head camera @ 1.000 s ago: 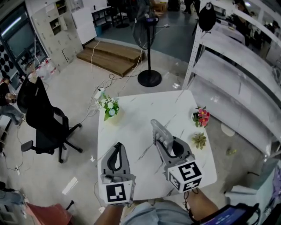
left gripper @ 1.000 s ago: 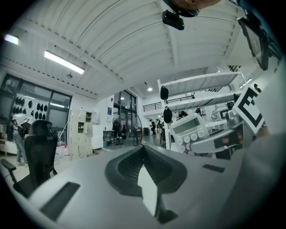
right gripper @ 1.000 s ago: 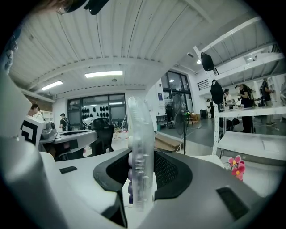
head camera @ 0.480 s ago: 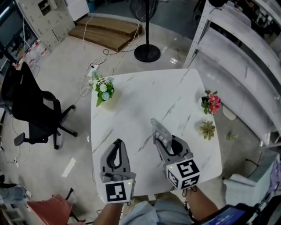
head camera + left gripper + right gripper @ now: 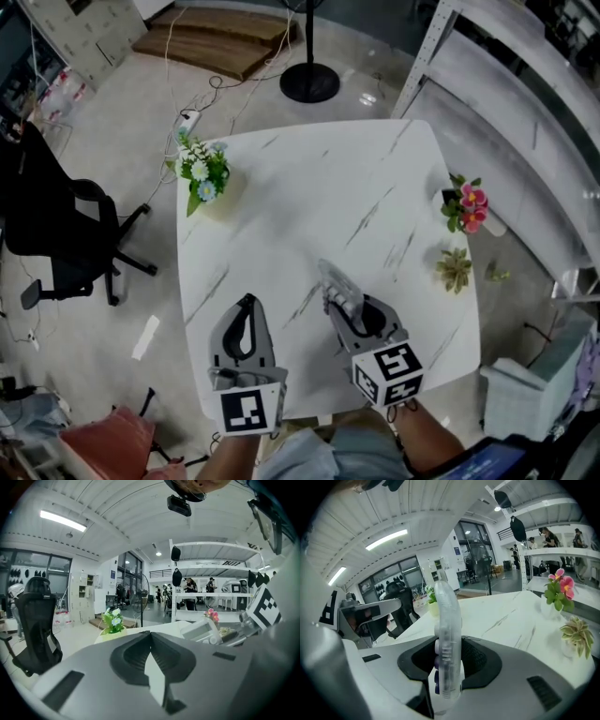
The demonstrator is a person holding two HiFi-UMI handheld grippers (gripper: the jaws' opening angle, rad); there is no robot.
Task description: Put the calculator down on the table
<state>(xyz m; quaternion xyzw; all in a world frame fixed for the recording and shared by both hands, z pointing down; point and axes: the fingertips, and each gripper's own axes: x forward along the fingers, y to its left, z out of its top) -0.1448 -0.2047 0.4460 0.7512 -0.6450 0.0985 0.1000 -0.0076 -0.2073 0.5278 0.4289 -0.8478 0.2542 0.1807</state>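
Note:
The calculator [image 5: 337, 284], a clear-cased slab with purple keys, stands on edge between the jaws of my right gripper [image 5: 349, 306], which is shut on it. In the right gripper view the calculator [image 5: 447, 630] rises upright out of the right gripper [image 5: 450, 643], above the white marble table [image 5: 501, 613]. My left gripper [image 5: 247, 304] hovers beside it on the left over the table's [image 5: 309, 187] near part, its jaws shut and holding nothing. In the left gripper view the left gripper [image 5: 151, 633] shows its jaws meeting, with the calculator [image 5: 201, 631] off to the right.
A pot of white flowers [image 5: 200, 171] stands at the table's far left. A pink-flowered pot [image 5: 469, 208] and a small succulent [image 5: 456, 268] sit along the right edge. A black office chair [image 5: 56, 234] is left of the table, metal shelving [image 5: 506, 103] right.
Both grippers have sunk toward the table, the right one still holding the calculator. The head view has tipped down, so the table fills more of the picture.

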